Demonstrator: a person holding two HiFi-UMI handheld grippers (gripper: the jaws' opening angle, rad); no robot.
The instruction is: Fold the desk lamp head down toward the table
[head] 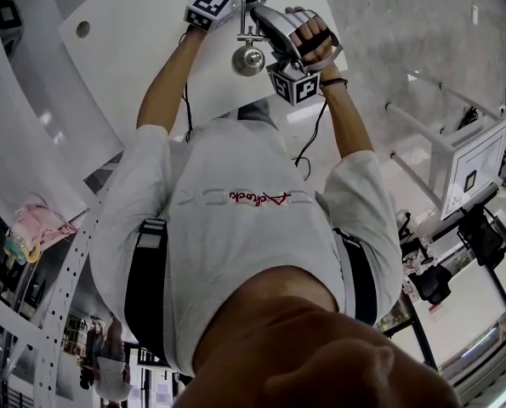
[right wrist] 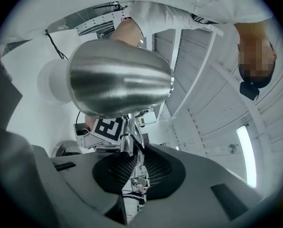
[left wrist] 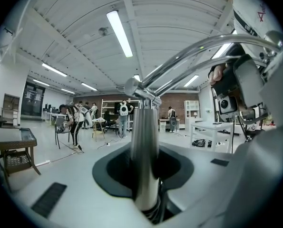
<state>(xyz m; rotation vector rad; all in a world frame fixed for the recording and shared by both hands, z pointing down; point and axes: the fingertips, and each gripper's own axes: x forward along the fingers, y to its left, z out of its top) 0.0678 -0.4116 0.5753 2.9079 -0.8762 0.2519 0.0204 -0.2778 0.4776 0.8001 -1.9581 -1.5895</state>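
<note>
While the person is leaning over the white tabletop (head: 142,32), the desk lamp (head: 249,34) is standing above it, between the two tools. The left tongs (left wrist: 148,179) are clamping the lamp's upright post (left wrist: 145,137). The post is rising straight through the dark notch between the jaws, with both pads pressing its sides. From the joint at the top of that post, paired chrome arm rods (left wrist: 198,56) are sweeping up and to the right toward the right tongs (right wrist: 134,167). Those tongs are gripping the thin chrome stem (right wrist: 125,144) just under the lamp head (right wrist: 120,77), their ribbed pads sitting against the stem on either side. The brushed-metal head is lying directly above the right jaws, with its long side facing the camera and its rimmed end turned to the right. Seen from the head view, the right hand (head: 310,39) is wrapping its tool's handle. The left tongs are sitting just left of the lamp, and the right tongs just right of it.
</note>
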